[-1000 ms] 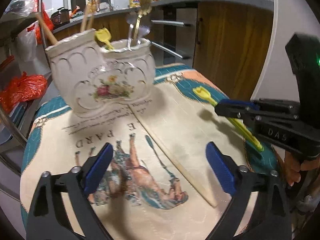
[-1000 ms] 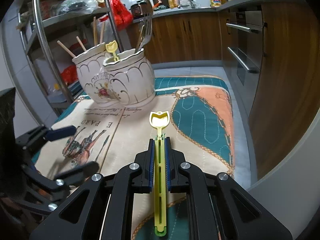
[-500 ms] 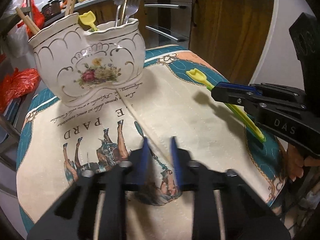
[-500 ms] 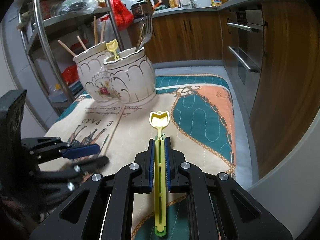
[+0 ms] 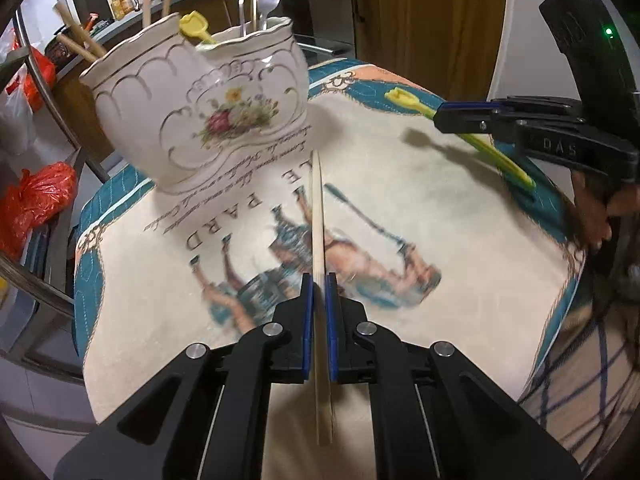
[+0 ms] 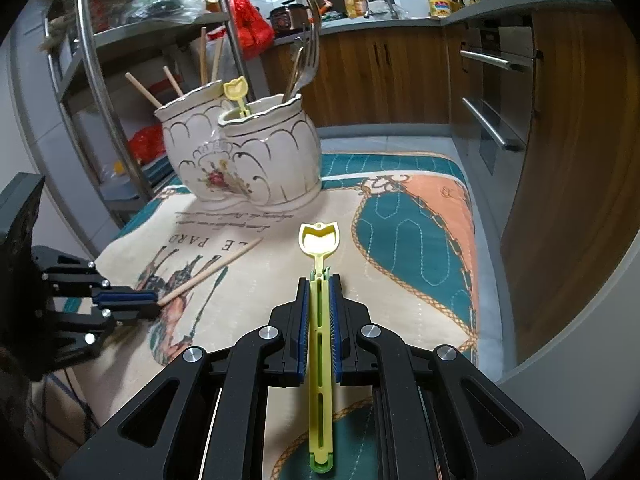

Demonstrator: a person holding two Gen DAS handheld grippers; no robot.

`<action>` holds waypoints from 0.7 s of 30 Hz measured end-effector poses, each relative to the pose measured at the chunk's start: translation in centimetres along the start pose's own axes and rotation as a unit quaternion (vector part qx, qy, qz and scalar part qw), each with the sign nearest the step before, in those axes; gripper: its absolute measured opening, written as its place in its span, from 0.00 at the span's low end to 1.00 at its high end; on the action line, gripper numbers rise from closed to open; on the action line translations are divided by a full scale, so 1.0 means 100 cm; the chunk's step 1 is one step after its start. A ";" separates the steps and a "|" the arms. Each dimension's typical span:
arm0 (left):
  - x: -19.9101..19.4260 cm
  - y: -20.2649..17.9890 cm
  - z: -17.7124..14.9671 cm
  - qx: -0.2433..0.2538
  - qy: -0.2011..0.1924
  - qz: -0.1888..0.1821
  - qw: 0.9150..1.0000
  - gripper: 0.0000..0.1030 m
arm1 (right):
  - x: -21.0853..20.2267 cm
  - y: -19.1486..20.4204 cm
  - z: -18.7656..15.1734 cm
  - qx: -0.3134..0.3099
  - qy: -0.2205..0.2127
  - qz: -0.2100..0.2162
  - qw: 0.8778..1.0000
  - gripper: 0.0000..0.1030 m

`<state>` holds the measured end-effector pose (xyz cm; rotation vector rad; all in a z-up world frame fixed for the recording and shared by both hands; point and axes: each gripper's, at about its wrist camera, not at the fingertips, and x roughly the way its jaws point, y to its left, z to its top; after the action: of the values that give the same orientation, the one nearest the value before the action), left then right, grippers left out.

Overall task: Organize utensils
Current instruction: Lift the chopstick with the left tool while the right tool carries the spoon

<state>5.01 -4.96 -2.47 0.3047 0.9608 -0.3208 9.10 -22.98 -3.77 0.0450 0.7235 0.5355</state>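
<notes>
Printed cloth (image 5: 460,216) blurred under left gripper (image 5: 316,284). Beyond both jaws, 2-part ceramic holder (image 6: 240,160): chopsticks (image 6: 208,60) in one part, forks (image 6: 306,60) and a yellow scoop (image 6: 237,92) in the other. Left jaws just closed, clamping wooden chopstick (image 5: 318,216). Right gripper (image 6: 319,280) narrow, gripping yellow-green scoop (image 6: 320,240).

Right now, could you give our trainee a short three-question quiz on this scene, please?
1. True or false: the left gripper is shut on a chopstick.
2. What does the right gripper hold? A fork; B yellow spoon; C nothing.
3. Fill in: the forks stand in the ceramic ____.

Key: 1 true; 2 B; 3 holder.
</notes>
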 end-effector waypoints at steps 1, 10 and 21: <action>-0.001 0.003 -0.002 -0.001 0.002 -0.001 1.000 0.06 | 0.000 0.000 0.000 -0.001 -0.001 0.000 1.000 0.10; -0.012 0.021 -0.019 -0.054 -0.021 0.012 0.998 0.11 | -0.004 0.000 0.000 -0.001 -0.010 0.001 1.000 0.10; 0.003 0.012 -0.012 -0.086 -0.061 0.025 0.994 0.31 | -0.004 0.005 0.000 -0.010 -0.018 0.001 1.000 0.10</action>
<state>4.73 -3.48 -3.19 0.1494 0.8525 -0.2059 8.62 -22.76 -3.38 0.0373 0.6836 0.5426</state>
